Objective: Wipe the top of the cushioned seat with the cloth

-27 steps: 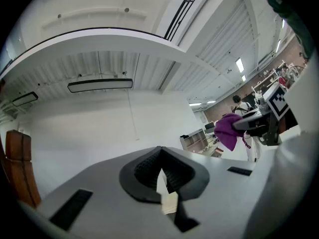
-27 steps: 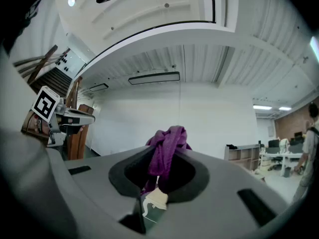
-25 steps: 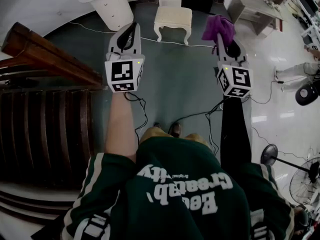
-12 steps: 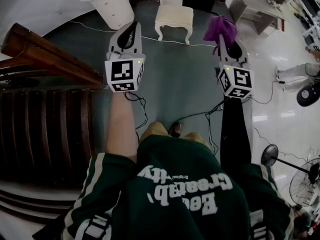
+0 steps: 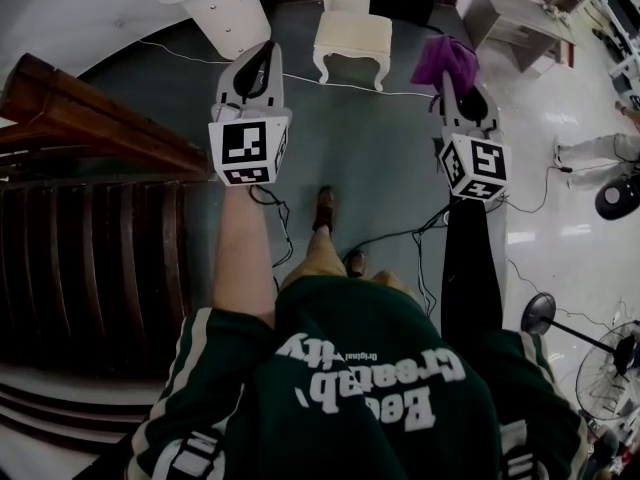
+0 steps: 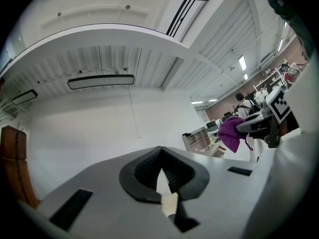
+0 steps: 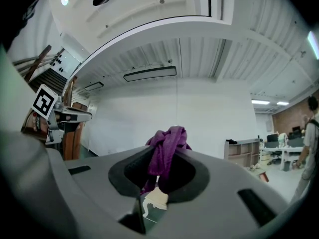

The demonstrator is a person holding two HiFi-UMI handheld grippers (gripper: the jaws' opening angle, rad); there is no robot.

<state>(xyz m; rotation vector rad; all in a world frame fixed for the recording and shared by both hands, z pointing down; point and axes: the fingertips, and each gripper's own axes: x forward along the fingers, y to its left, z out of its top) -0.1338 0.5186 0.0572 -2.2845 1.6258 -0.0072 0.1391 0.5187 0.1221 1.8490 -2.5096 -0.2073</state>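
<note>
Pinching cloth [image 7: 167, 142] in right tool [image 7: 157, 179], seat [image 5: 353, 36] ahead

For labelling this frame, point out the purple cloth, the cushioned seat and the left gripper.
purple cloth [image 5: 445, 60]: head view, middle of the bunched fabric.
cushioned seat [image 5: 353, 34]: head view, bare top of the cushion.
left gripper [image 5: 263, 50]: head view, between its fingertips.

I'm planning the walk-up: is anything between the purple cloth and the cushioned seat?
Nothing visible stands between them. The purple cloth, shut in the right gripper, has bare floor up to the cushioned seat; only a thin white cable lies across the floor before it.
</note>
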